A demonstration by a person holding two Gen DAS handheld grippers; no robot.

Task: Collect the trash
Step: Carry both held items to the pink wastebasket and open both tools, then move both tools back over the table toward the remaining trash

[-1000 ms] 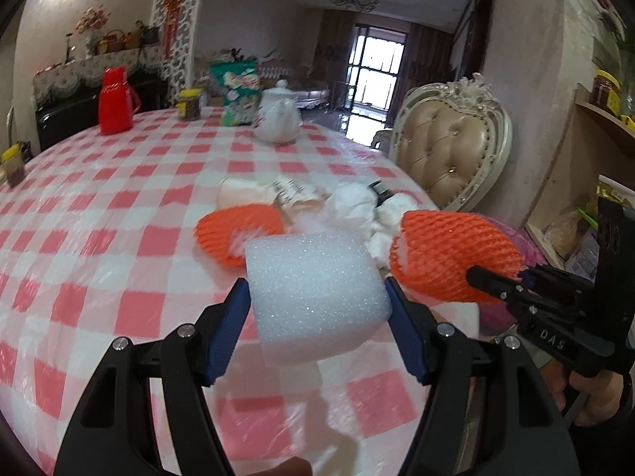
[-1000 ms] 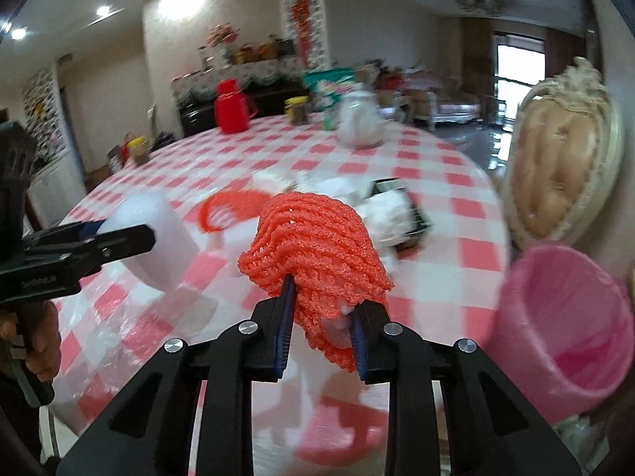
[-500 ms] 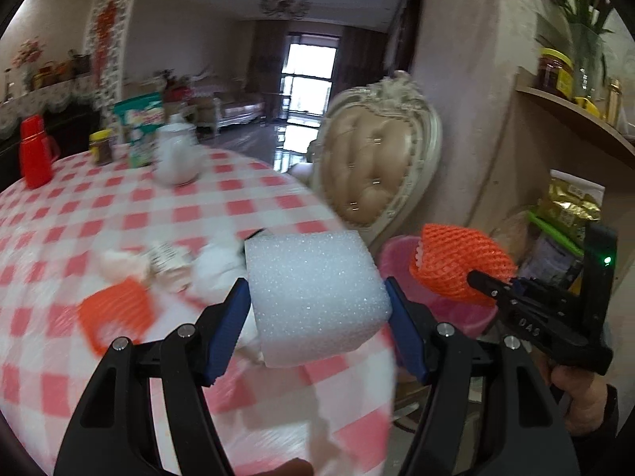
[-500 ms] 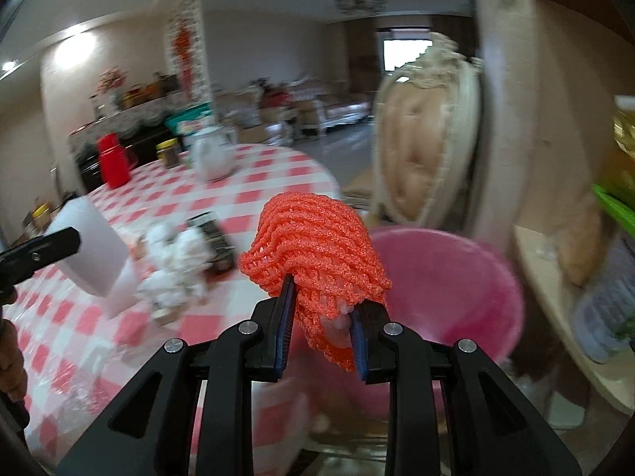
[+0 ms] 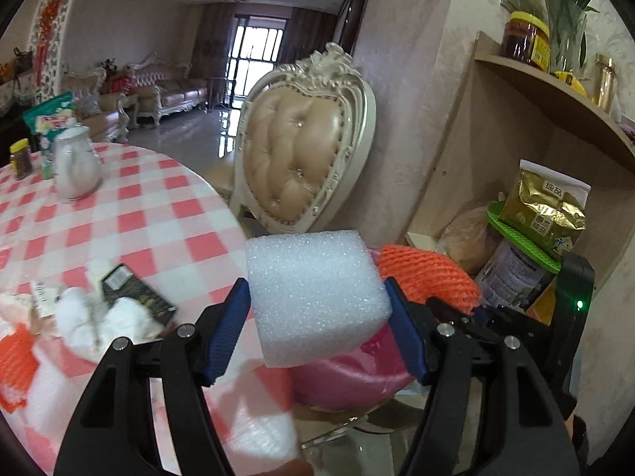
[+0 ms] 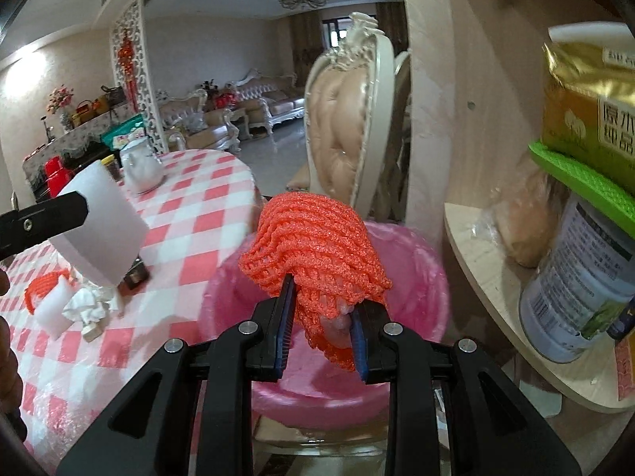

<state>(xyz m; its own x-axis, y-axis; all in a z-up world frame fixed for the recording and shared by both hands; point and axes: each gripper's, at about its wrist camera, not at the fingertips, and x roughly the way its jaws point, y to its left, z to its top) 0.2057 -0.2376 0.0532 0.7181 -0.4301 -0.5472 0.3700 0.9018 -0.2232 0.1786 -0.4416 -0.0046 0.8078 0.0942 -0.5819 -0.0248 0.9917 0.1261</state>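
My left gripper point(image 5: 317, 317) is shut on a white foam block point(image 5: 313, 293), held at the table's edge beside the pink bin point(image 5: 349, 373). In the right wrist view the same foam block point(image 6: 99, 230) hangs at the left, over the tablecloth. My right gripper point(image 6: 321, 329) is shut on an orange foam fruit net point(image 6: 317, 250), held right over the open pink bin point(image 6: 412, 273). From the left wrist view the orange net point(image 5: 428, 273) shows just right of the block. More trash lies on the checked table point(image 5: 131, 218): white tissues point(image 5: 99, 317), a dark wrapper point(image 5: 139, 293) and another orange net point(image 5: 16, 361).
An ornate padded chair point(image 5: 301, 158) stands behind the bin. A wooden shelf unit point(image 6: 496, 261) with a tin point(image 6: 579, 285) and a gold bag point(image 6: 591, 111) is close on the right. A white teapot point(image 5: 75, 166) and a jar point(image 5: 22, 152) stand far back on the table.
Both grippers swung right from over the table toward the pink bin, each keeping its load. The orange net now hangs over the bin, the foam block at the table's edge.
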